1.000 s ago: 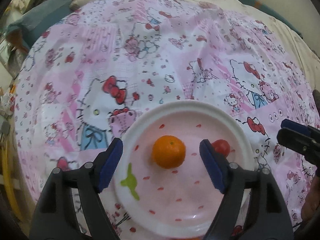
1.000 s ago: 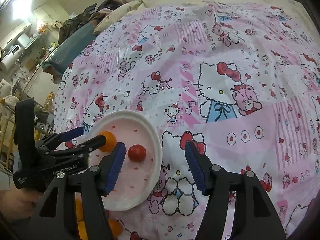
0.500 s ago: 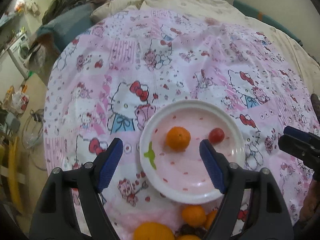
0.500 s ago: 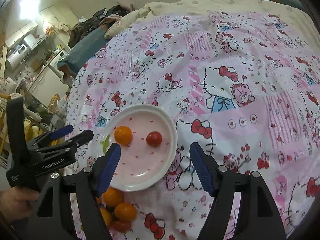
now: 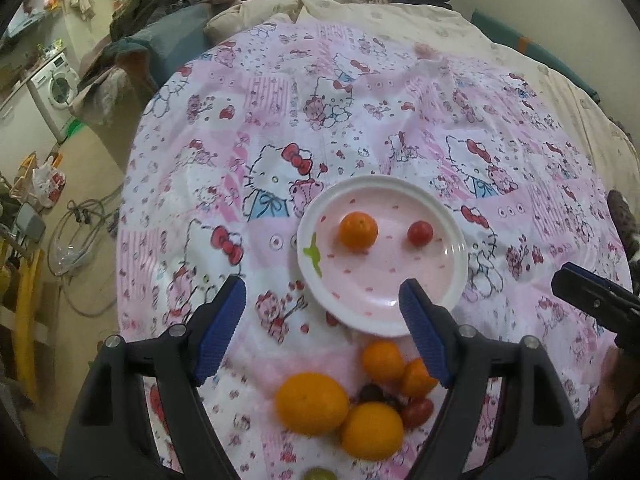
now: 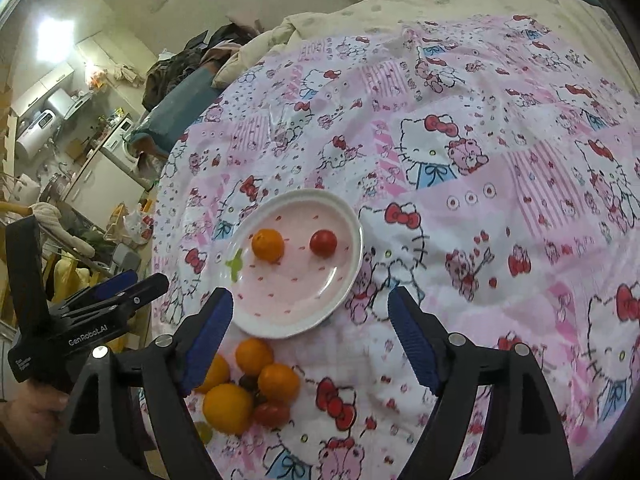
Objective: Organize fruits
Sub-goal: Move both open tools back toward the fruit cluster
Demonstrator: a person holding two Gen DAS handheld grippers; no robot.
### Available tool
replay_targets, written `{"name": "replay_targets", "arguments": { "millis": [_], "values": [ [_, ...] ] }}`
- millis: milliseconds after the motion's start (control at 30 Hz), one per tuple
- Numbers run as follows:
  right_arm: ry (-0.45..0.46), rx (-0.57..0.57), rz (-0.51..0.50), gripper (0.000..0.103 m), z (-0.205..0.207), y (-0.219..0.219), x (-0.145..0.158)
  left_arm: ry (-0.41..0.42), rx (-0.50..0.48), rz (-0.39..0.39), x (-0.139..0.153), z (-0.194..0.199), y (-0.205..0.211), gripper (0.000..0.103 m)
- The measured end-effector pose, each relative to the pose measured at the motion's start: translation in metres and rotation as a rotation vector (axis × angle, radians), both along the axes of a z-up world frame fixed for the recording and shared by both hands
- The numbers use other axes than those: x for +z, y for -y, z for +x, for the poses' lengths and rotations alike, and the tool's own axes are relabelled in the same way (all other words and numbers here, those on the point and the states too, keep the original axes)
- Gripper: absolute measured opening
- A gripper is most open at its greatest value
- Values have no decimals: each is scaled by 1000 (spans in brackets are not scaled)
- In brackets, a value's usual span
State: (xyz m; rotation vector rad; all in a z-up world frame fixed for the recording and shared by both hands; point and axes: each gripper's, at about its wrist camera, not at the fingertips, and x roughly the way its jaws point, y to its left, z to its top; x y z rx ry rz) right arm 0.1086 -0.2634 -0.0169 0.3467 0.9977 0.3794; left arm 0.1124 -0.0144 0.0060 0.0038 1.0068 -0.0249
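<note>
A white and pink plate (image 5: 448,280) (image 6: 344,284) lies on the Hello Kitty cloth. On it are a small orange (image 5: 358,230) (image 6: 267,245) and a cherry tomato (image 5: 420,233) (image 6: 323,243). Near its front edge is a loose pile: several oranges (image 5: 312,398) (image 6: 228,408), a red tomato (image 5: 417,412) (image 6: 272,414) and dark grapes (image 5: 372,393). My left gripper (image 5: 322,328) is open and empty, held above the pile's left. My right gripper (image 6: 310,332) is open and empty above the plate's near edge. The left gripper also shows in the right wrist view (image 6: 116,288).
The Hello Kitty cloth (image 5: 360,100) (image 6: 500,140) covers a round table. The floor, cables and a washing machine (image 5: 56,84) lie beyond the left edge. Bedding and clothes (image 5: 180,12) are piled at the back. A green grape (image 5: 320,474) lies at the near edge.
Both grippers have pulled back and up from the plate. The loose fruit pile has come into view in front of the plate. The orange and the tomato stay on the plate.
</note>
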Motion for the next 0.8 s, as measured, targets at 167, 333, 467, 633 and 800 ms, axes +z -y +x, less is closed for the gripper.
{"name": "replay_targets", "arguments": {
  "millis": [167,333,467,633,800],
  "values": [
    [2,29,-20,83,-16,-8,-2,2,10,11,1,-20,-6,76],
    [-25,31,-21,83,-29,-13,-10,-23,40,-25,-4,-31,-17,76],
    [-65,28,-27,83,-32,-18,-21,-39,54,-38,-13,-36,-23,76],
    [-114,31,-29,83,-28,-24,-37,-98,72,-69,-27,-36,-29,76],
    [-167,32,-25,83,-21,-30,-50,-178,75,-78,-43,-35,-31,76]
  ]
}}
